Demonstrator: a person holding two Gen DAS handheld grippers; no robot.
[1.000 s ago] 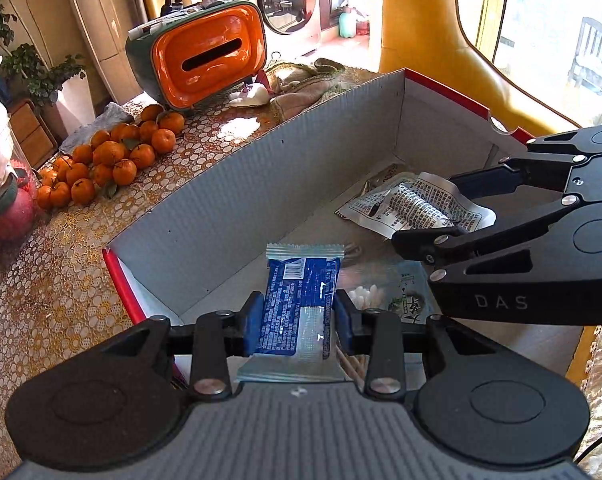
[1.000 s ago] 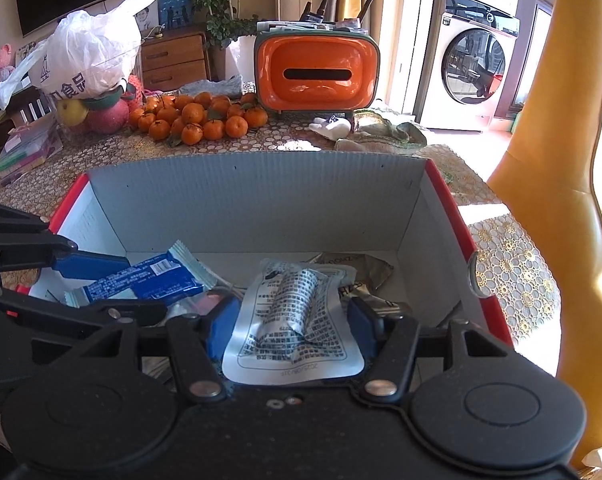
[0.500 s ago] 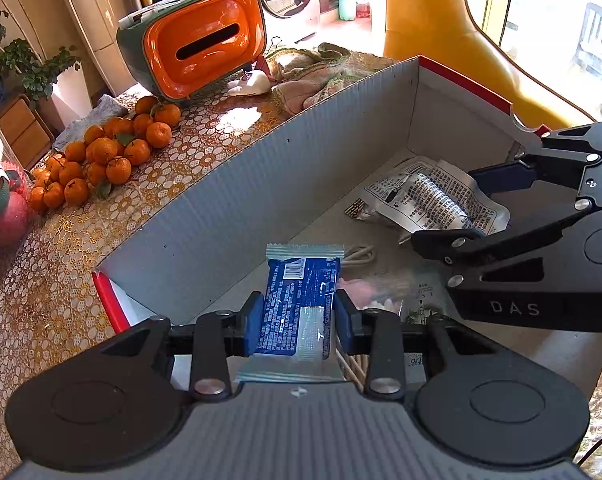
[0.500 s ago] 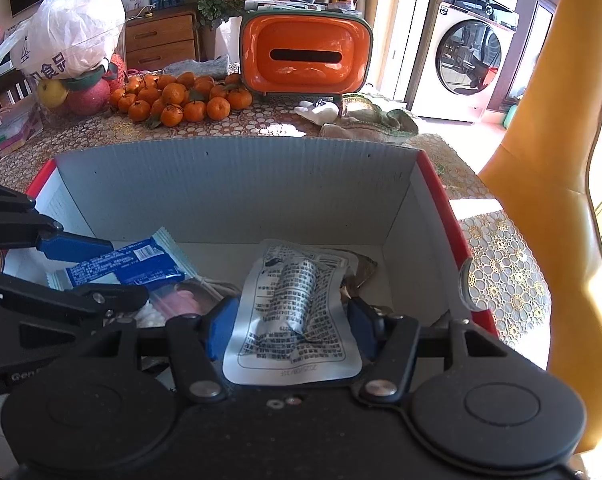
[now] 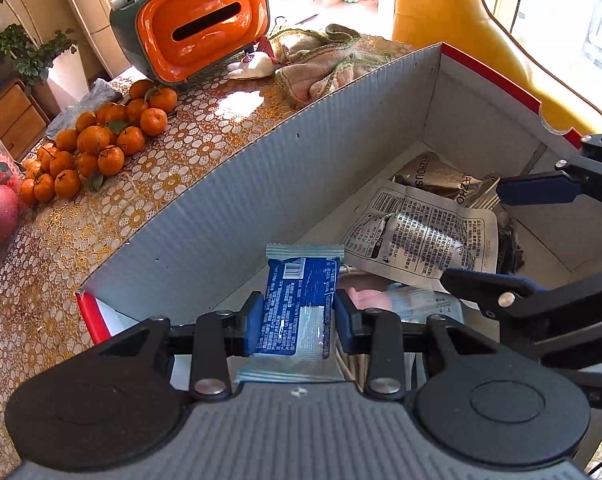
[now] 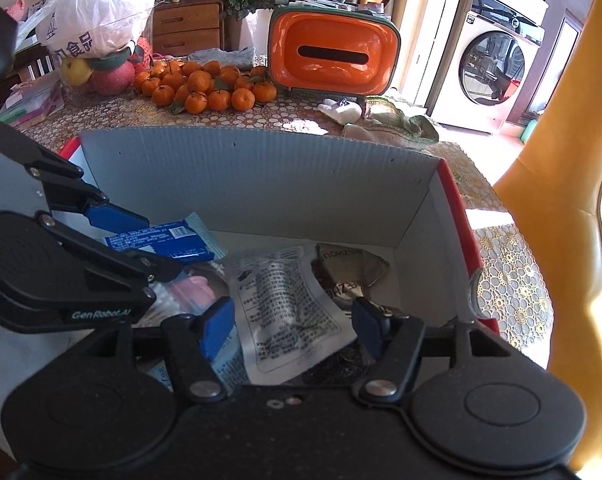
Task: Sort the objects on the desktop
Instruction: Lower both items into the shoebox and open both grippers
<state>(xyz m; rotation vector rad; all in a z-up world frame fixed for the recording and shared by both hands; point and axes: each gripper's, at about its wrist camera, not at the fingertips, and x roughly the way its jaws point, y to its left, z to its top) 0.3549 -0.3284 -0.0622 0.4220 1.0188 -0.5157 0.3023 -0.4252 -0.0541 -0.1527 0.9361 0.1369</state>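
Note:
My left gripper (image 5: 295, 322) is shut on a blue snack packet (image 5: 299, 300) and holds it over the near left part of a red-edged cardboard box (image 5: 229, 204). The packet also shows in the right wrist view (image 6: 161, 240). My right gripper (image 6: 293, 322) is open above the box. A silver printed pouch (image 6: 289, 308) lies loose between and below its spread fingers, and shows in the left wrist view (image 5: 421, 236) on the box floor. A brown packet (image 5: 437, 174) lies behind it. A pink-and-white packet (image 6: 189, 292) lies under the blue one.
An orange tissue holder (image 5: 205, 24) stands at the back of the table. A pile of mandarins (image 5: 97, 140) lies left of it. A crumpled cloth (image 5: 321, 64) lies beside the box. A yellow chair (image 6: 561, 200) stands right of the table.
My right gripper has opened and let go of the silver pouch, which has dropped onto the box floor. Both grippers have moved further over the box. The left still holds the blue packet.

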